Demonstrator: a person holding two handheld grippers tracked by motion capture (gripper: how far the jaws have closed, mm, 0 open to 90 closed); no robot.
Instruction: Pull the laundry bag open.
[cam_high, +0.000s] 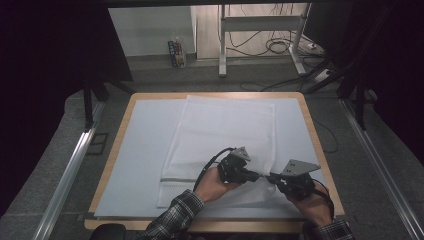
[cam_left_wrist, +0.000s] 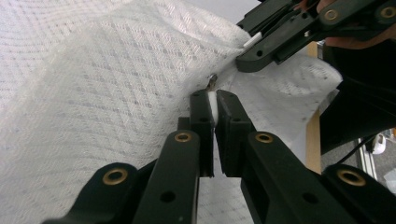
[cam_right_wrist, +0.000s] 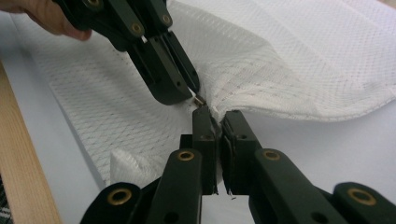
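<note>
- a white mesh laundry bag lies flat on a pale sheet that covers a wooden table; the bag sits in the middle, its near end bunched up where the two grippers meet.
- the weave is an open diamond net, thin enough that light passes through it, and it rises in soft folds near the jaws.
- the left gripper is pressed together on a small white tab at the bag's edge (a little metal zipper pull pokes out just past the tips).
- the right gripper is pinched on the bag's hem right beside that pull, so the two sets of black jaws nearly touch tip to tip.
- both grippers are matte black with brass rivets, each topped by a grey three-cornered plate.
- the person's left hand comes out of a plaid sleeve.
- beyond the table, grey floor, loose cables and a metal desk frame.
</note>
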